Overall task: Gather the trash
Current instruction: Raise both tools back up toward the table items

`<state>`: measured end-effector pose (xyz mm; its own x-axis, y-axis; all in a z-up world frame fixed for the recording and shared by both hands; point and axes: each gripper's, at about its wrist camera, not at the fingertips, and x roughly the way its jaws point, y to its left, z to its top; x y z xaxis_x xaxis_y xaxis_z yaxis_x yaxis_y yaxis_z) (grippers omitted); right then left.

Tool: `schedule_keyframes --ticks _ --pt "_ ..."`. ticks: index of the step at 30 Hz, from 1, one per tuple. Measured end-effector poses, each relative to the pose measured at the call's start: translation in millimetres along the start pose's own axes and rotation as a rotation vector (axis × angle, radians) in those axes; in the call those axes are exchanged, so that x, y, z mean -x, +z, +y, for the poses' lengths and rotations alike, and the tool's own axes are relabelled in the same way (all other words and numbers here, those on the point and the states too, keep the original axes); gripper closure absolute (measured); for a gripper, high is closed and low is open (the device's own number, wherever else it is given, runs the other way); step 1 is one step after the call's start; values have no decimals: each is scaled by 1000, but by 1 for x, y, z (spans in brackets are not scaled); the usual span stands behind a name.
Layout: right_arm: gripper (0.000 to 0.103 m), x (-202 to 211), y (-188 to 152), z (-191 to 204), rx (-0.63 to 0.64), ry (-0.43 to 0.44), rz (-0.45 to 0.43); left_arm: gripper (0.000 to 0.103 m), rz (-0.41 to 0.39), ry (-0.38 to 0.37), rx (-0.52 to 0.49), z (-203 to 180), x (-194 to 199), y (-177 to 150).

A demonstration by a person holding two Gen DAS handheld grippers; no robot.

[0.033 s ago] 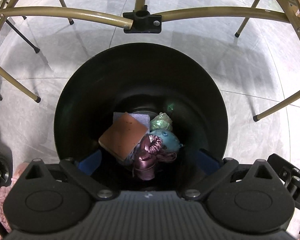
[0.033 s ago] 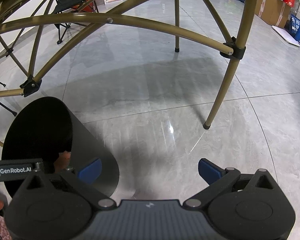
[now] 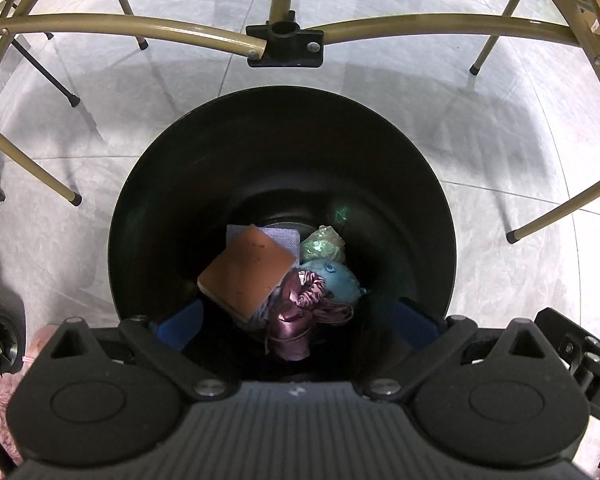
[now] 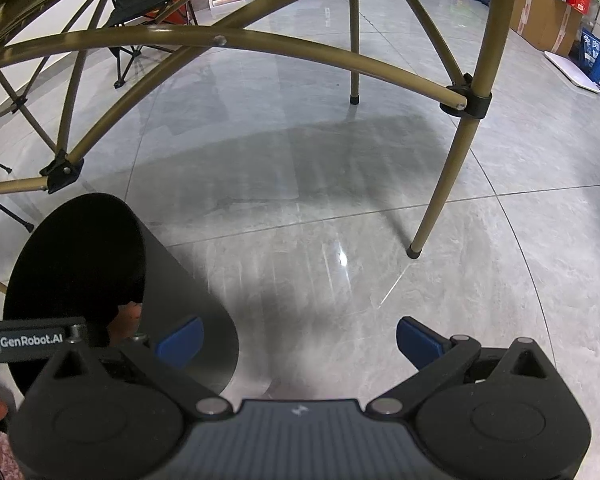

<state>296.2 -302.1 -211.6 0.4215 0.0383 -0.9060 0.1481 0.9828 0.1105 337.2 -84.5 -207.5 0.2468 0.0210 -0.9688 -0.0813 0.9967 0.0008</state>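
Left gripper jaws wide above bin rim.

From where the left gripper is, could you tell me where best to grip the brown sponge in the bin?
Take the brown sponge by its raised near-left edge, coming straight down through the bin mouth. It lies tilted on top of the pile, so that edge looks free; the far corner abuts the green wrapper.

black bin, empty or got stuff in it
Not empty: the black bin holds a brown sponge, purple cloth and blue toy at its bottom.
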Motion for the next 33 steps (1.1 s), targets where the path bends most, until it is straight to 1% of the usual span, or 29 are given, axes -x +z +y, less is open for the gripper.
schedule_keyframes --ticks 7,10,14,18,25,28,33 --pt "0 0 0 1 0 1 0 0 -5 0 -2 -1 2 -2" --pt "0 1 0 1 2 4 -3 0 -22 5 -10 -2 6 -2" --pt "0 7 1 5 9 15 -16 0 -93 2 -35 -4 28 -3" --pt "0 18 3 7 13 30 -46 0 -167 1 -37 0 49 -3" --pt "0 51 10 12 38 52 -151 0 -290 -17 -28 13 84 -3" --pt "0 66 14 12 46 57 -200 0 -351 -13 -30 18 100 -4" --pt "0 97 28 14 45 133 -267 0 -415 -35 -12 28 122 -3"
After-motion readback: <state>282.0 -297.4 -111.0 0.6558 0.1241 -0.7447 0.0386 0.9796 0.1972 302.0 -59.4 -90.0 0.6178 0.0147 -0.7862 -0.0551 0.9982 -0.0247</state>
